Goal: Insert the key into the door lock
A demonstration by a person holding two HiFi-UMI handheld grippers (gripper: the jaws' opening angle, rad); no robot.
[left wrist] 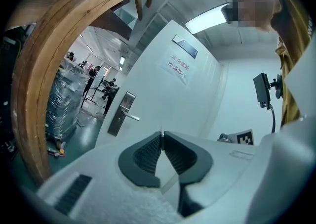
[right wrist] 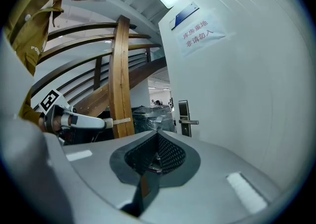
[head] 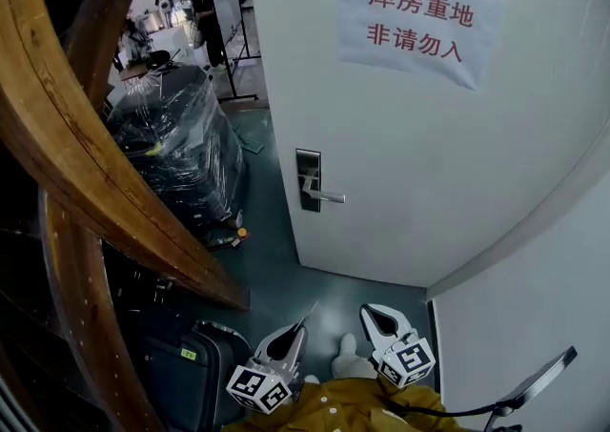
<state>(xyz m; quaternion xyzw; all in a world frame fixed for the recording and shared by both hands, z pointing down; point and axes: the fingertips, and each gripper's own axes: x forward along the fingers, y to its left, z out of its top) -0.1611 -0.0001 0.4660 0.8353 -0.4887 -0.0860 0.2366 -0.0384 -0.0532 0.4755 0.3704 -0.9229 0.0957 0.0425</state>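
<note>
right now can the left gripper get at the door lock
Probably not yet: the left gripper sits well short of the door lock, though only floor lies between, nothing blocking.

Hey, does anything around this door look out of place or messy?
A few small bits, one orange, lie loose on the floor at the foot of the plastic-wrapped stack, left of the door; they look like dropped litter. The paper sign seems slightly crooked, though the wide lens may cause that.
</note>
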